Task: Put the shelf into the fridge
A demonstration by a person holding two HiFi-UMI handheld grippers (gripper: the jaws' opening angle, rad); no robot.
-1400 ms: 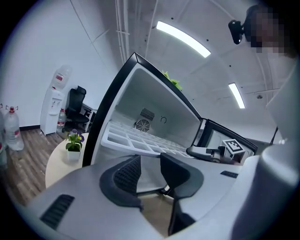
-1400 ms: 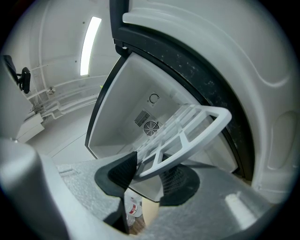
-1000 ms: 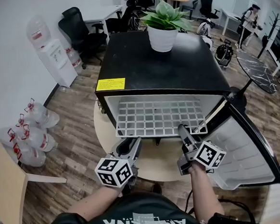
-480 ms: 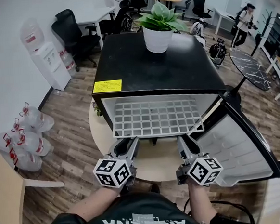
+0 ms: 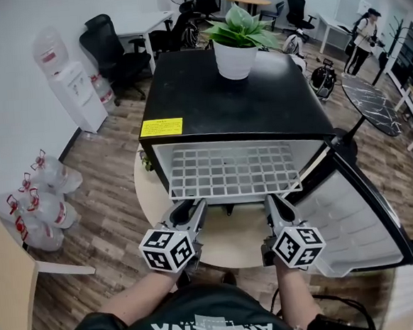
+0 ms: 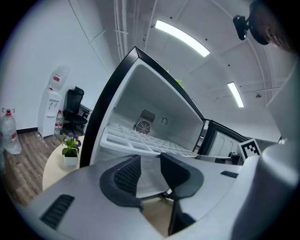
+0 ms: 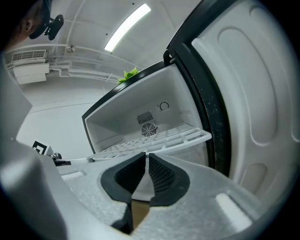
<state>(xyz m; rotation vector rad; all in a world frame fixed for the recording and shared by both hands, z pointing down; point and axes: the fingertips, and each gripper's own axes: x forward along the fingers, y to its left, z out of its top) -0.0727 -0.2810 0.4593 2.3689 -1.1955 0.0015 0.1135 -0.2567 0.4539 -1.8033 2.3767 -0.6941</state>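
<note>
White plastic grid shelf (image 5: pixel 232 171) lies flat in the black mini fridge (image 5: pixel 236 94). Most of it is inside, with the near edge poking out past the opening. Fridge stands on a round bench (image 5: pixel 150 193), door (image 5: pixel 364 219) swung open at the right. Potted plant (image 5: pixel 238 41) on the fridge top, not involved.

Left gripper (image 5: pixel 189 209) is by the shelf's near-left corner. Its jaws are released, with a clear gap and nothing between the pads; the shelf edge is just beyond the tips. Right gripper (image 5: pixel 274 204) is at the near-right side. Its jaws have just been closing and are now almost clenched, a thin slit left and nothing clamped in it. The shelf rim runs just past the tips.

Step in hand, my read: the last push of the shelf toward the far wall.
- Set both tips on the near rim.
- Push level and evenly on left and right together, so the shelf does not skew and jam against the side walls.
- Keep the shelf flat and do not lift the near edge.
- Keep the right gripper off the door liner close at its right.
- A hard shove could slide the fridge on the bench or rock the plant, so go gently.
- Stop once the near edge is inside the opening, so the door can close.
</note>
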